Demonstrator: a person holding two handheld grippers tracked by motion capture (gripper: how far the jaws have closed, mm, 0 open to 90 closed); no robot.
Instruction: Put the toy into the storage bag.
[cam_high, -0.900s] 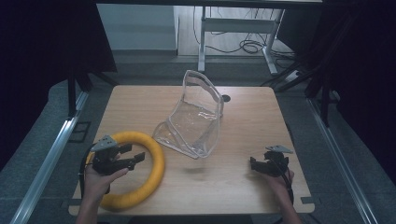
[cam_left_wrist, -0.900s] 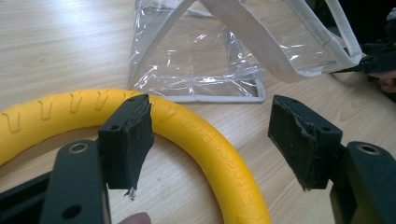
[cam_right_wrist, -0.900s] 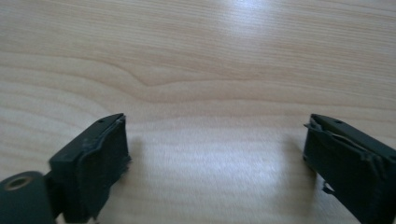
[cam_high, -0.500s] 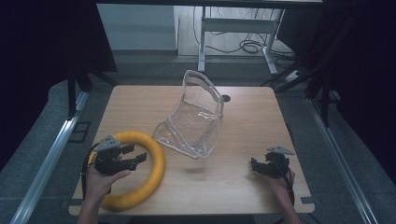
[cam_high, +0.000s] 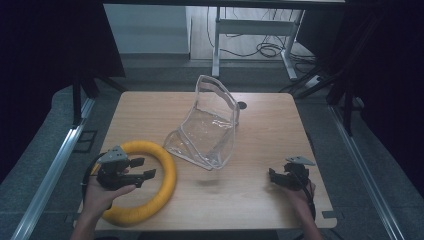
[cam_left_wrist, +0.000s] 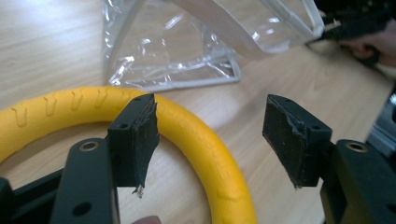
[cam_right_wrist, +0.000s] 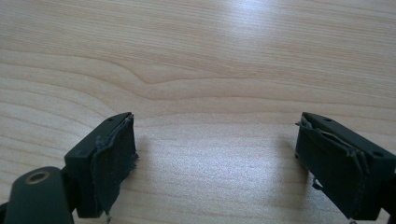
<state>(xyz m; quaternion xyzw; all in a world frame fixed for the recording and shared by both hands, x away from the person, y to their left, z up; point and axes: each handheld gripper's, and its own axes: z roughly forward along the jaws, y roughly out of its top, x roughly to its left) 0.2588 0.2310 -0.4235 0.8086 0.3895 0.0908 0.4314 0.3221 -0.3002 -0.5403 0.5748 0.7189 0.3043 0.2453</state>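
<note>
One clear pouch (cam_high: 207, 125) stands beside yellow ring (cam_high: 150, 187).

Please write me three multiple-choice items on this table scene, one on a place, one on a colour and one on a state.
1. Where does the yellow ring lie on the wooden table?
A. at the far right corner
B. at the near left, under the left gripper
C. inside the bag

2. What colour is the bag?
A. clear, with pale trim
B. solid black
C. red

3. How do the right gripper's jaws stand?
A. shut on the ring
B. shut on the bag
C. open, over bare wood

Answers: 1 B, the high view shows the ring by the person's left hand. 2 A, the wood shows through it. 3 C, the right gripper view shows a wide gap holding nothing.
</note>
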